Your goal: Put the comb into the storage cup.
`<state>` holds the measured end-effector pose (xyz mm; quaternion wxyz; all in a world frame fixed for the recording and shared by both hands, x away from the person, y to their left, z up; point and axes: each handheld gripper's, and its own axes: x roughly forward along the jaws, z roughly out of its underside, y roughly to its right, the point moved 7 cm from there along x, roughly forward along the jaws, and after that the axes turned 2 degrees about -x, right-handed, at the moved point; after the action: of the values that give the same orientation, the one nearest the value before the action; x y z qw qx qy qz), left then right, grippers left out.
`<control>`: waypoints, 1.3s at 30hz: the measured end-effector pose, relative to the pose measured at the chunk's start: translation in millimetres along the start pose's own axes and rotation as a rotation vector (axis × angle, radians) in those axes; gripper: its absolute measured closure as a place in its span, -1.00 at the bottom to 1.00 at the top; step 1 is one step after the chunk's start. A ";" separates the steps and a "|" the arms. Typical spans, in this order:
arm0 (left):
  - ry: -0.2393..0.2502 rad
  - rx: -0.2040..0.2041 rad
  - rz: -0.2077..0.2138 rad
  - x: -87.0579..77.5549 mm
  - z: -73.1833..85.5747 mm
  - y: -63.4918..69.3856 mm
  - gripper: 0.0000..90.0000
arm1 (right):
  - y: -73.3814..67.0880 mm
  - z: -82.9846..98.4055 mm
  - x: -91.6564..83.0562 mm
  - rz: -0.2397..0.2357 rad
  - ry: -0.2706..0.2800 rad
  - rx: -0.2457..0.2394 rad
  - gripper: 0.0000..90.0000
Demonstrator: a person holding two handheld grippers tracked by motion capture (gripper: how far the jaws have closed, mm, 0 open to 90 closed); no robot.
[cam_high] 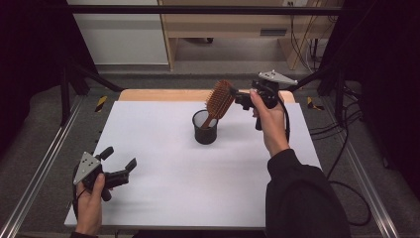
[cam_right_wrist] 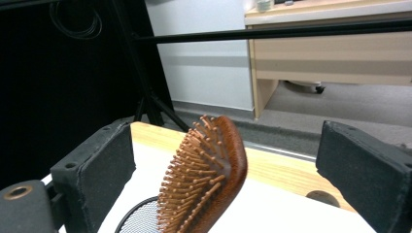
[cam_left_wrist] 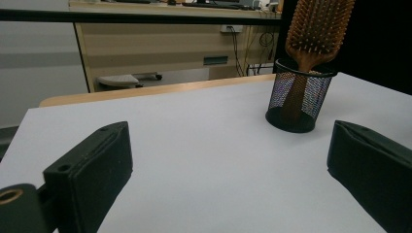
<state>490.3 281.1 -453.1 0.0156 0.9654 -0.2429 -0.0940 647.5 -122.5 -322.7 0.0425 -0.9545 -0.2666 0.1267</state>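
The right tongs [cam_high: 236,95] hang over the far side of the table, jaws spread wide with the head of the hairbrush [cam_right_wrist: 206,179] standing between them and, as far as the right gripper view tells, touching neither pad; the left tongs [cam_high: 121,161] rest low near the front left corner of the white table [cam_high: 163,188], jaws likewise spread and holding nothing, well apart from everything else.

The hairbrush [cam_high: 219,101] stands handle-down in a black mesh cup [cam_high: 205,128] near the middle of the table, its head leaning out over the rim toward the right tongs; the handle shows through the mesh in the left gripper view.

It looks wooden, so probably stiff, light and not fragile; the smooth rounded back may slip under flat pads, and the pegs give uneven purchase; a pinch across the two side edges of the head, or lower at the neck, would likely hold best; the cup looks light too and might tip or lift along if the handle drags on its rim.
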 end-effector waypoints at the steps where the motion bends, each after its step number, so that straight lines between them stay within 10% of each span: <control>1: 0.001 -0.001 0.000 -0.1 -0.1 0.1 -0.94 | 1.0 -0.5 -1.2 0.003 0.006 0.001 -0.86; 39: 0.017 0.000 -0.013 -2.8 -1.4 -2.1 -0.96 | 37.5 7.9 -73.7 0.137 0.131 -0.098 -0.93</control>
<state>489.1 284.3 -451.4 0.0170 0.9677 -0.2365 -0.0857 603.2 -192.7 -319.7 0.0043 -0.9777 -0.2030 0.0533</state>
